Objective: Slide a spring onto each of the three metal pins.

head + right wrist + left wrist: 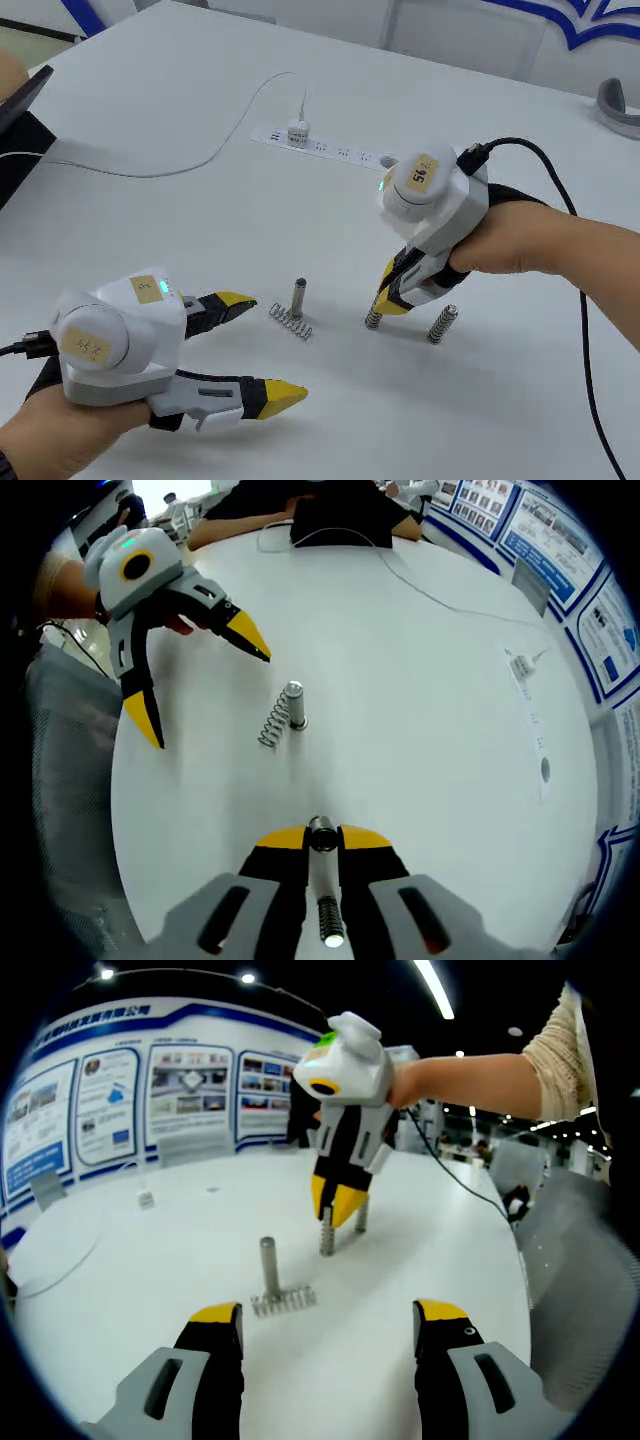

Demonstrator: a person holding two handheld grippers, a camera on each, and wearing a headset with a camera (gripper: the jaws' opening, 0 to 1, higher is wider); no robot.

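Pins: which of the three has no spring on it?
The left pin, nearest the open left claw. It is bare, with a loose spring lying flat beside it. The middle pin and right pin wear springs.

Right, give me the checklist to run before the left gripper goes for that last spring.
1. Left gripper open: ok.
2. Loose spring lying flat beside the bare pin: ok.
3. Bare pin upright: ok.
4. Right gripper clear of the middle pin: not ok, jaws closed around its top.
5. Spring fully down on the third pin: cannot tell.
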